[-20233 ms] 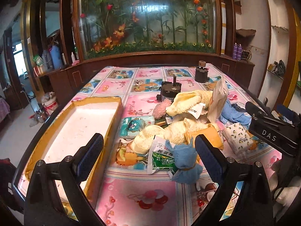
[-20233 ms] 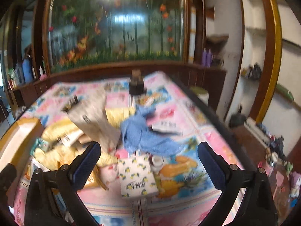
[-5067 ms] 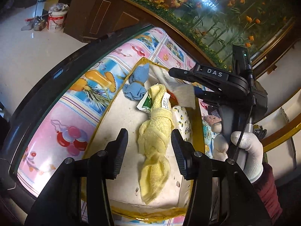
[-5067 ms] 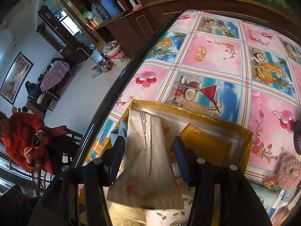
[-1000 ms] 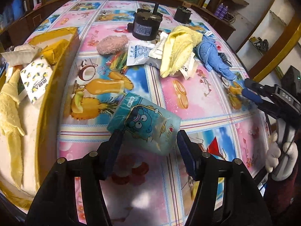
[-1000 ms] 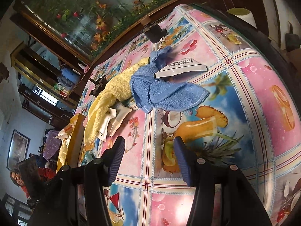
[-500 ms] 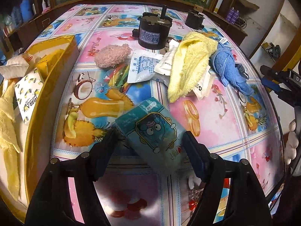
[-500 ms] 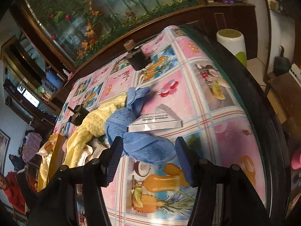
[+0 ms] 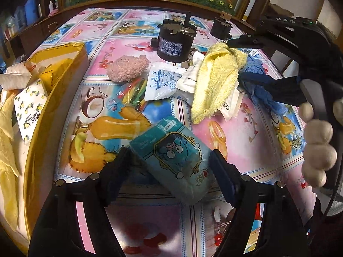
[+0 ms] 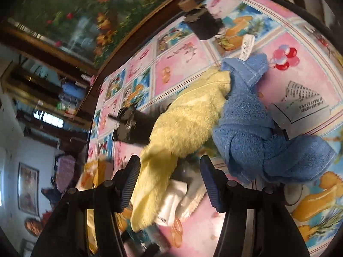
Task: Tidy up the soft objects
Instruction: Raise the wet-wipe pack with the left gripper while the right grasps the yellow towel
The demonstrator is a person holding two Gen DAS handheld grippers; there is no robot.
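Observation:
A teal tissue pack (image 9: 171, 156) with a cartoon face lies on the table between the fingers of my left gripper (image 9: 171, 162). Its jaws are opening and the pads no longer squeeze the pack. My right gripper (image 10: 169, 171) hovers open over the yellow towel (image 10: 182, 124), which passes between its fingers; a blue towel (image 10: 246, 124) lies just to the right. In the left wrist view the right gripper (image 9: 235, 60) reaches in from the right above the yellow towel (image 9: 214, 79), held by a gloved hand (image 9: 317, 150).
A yellow box (image 9: 64, 81) at the left holds a lemon-print tissue pack (image 9: 30, 107), a yellow cloth and pouches. A pink fluffy ball (image 9: 128, 68), white sachets (image 9: 160, 81) and two black motors (image 9: 175, 42) sit beyond. The table edge is close on the right.
My left jaws have spread wider around the teal pack, which has settled lower and flatter. My right gripper has swung left from the blue towel to over the yellow one and rolled.

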